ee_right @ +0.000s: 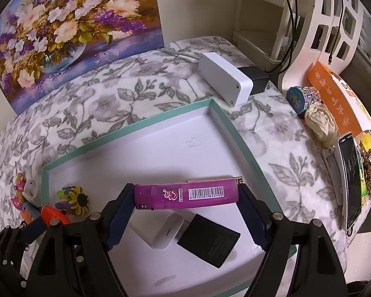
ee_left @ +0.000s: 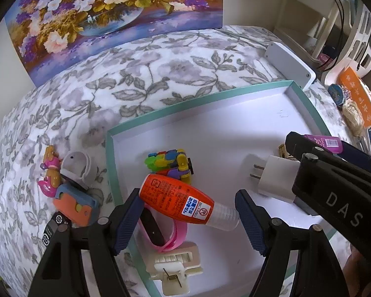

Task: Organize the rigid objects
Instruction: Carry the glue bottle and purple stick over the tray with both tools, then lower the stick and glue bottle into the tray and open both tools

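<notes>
My left gripper (ee_left: 188,205) is shut on an orange glue bottle (ee_left: 175,194), held crosswise over the near left part of a teal-rimmed white tray (ee_left: 197,99). My right gripper (ee_right: 186,195) is shut on a purple lighter (ee_right: 185,193), held lengthwise above the tray (ee_right: 126,128). In the tray lie a colourful block car (ee_left: 170,165), a white charger plug (ee_left: 274,180) and a pink wristband (ee_left: 175,235). A black flat block (ee_right: 210,240) lies against the charger (ee_right: 165,230). A cream claw clip (ee_left: 175,264) sits on the near rim.
Left of the tray on the floral cloth lie a small toy figure (ee_left: 49,170), a grey earbud case (ee_left: 76,168) and a blue-orange toy (ee_left: 74,203). A white box (ee_right: 222,79) stands behind the tray. A phone (ee_right: 351,180), tape roll (ee_right: 301,96) and orange book (ee_right: 334,91) crowd the right edge.
</notes>
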A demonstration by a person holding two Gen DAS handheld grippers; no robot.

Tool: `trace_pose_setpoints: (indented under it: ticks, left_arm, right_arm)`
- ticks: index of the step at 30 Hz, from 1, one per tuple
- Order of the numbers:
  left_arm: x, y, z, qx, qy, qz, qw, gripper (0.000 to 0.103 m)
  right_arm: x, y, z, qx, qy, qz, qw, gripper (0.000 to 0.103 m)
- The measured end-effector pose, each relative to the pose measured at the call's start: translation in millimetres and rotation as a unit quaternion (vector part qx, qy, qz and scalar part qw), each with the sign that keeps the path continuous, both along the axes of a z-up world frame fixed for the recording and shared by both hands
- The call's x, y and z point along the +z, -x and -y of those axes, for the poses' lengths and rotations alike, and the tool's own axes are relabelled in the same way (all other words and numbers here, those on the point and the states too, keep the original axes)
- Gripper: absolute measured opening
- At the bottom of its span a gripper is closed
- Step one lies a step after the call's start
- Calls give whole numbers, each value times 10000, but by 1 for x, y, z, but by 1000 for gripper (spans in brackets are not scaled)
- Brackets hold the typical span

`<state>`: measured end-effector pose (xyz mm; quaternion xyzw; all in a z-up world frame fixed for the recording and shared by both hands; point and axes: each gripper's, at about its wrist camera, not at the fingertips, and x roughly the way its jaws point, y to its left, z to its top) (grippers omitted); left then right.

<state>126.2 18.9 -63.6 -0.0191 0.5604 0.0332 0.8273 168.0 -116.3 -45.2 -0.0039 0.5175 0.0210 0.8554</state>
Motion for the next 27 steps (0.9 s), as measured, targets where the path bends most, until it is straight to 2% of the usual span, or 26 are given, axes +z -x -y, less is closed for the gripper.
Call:
trace_pose_setpoints:
  ticks: [13, 15, 17, 27]
  left_arm:
    - [7, 6, -7, 170, 1, 130, 9998, 84]
    - [9, 8, -10, 219, 2, 164, 9996, 98]
    - [12, 11, -13, 276, 15, 221, 9994, 102]
    - [27, 28, -39, 621, 146, 377, 9973, 103]
  right_arm:
    - [3, 2, 0, 30, 91, 76, 9999, 83]
    - [4, 3, 1, 5, 51, 102, 9999, 84]
    - [6, 4, 2, 3, 12, 119, 9999, 84]
    - [15, 18, -5, 120, -32, 256, 9996, 86]
